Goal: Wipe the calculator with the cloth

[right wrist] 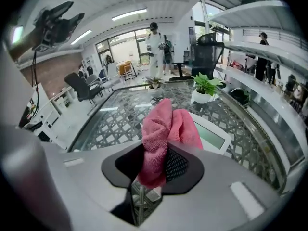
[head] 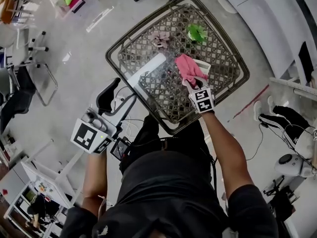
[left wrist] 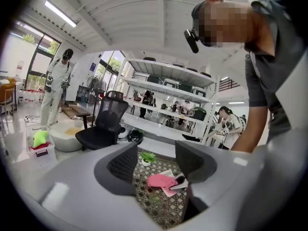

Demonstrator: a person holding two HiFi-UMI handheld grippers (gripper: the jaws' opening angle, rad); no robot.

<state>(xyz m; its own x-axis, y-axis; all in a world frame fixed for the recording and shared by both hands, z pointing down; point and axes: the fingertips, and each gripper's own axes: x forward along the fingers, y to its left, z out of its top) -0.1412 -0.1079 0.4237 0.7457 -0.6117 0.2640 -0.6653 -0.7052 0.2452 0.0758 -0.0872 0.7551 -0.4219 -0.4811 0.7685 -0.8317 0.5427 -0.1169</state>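
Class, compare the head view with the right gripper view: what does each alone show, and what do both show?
Only the head view: the person's right forearm and the whole rim of the table. Only the right gripper view: the jaws of the right gripper shut on the pink cloth, and a person in white standing beyond the table. Both: the cloth, the white calculator and the green plant.

Right tool (head: 192, 83) angled down on an outstretched arm, jaws pinching the cloth (right wrist: 166, 129); left tool (left wrist: 156, 163) near level, jaws apart

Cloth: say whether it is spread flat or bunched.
Bunched: the pink cloth is crumpled in folds, clamped by the right gripper, over the white calculator.
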